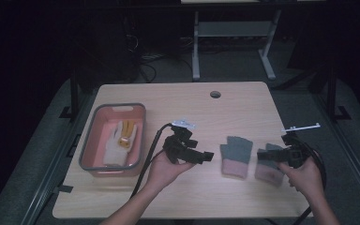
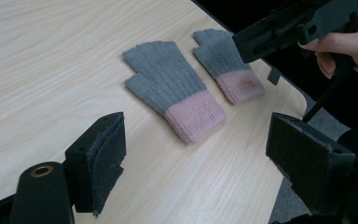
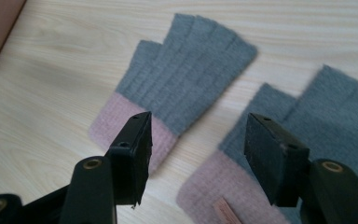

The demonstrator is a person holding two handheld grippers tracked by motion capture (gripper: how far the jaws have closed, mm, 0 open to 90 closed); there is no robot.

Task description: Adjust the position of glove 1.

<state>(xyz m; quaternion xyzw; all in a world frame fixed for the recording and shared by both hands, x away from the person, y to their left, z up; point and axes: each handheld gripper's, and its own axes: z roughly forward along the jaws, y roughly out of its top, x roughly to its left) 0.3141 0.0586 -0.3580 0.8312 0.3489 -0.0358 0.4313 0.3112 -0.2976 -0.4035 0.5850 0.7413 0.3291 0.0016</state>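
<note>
Fingers of both grippers stand apart with nothing between them. Farthest left on the table (image 1: 178, 101) sits a pink bin (image 1: 88, 150) with a grey rim; a white and yellow glove (image 1: 120, 140) already lies inside it. Judging by that, sorting gloves into the bin has begun and one item is done.

Next comes the left gripper (image 1: 207, 156), held just above the tabletop, its wide-open jaws aimed rightward at the pair of knit gloves. In the left gripper view its pads (image 2: 103, 158) frame bare wood, short of the nearer glove.

Near glove (image 1: 236, 155) lies flat right of centre, grey fingers pointing away from the person and pink cuff toward the near edge, so its long axis runs front to back, slightly slanted. Far glove (image 1: 270, 165) lies just beside it, parallel, cuff also nearest the person, with a small tag on the cuff.

Over that second glove hovers the right gripper (image 1: 262, 154), jaws open and pointing left; in the right gripper view they straddle its pink cuff (image 3: 214, 186) without pressing it. Both knit gloves remain to be grasped and carried to the bin.
</note>
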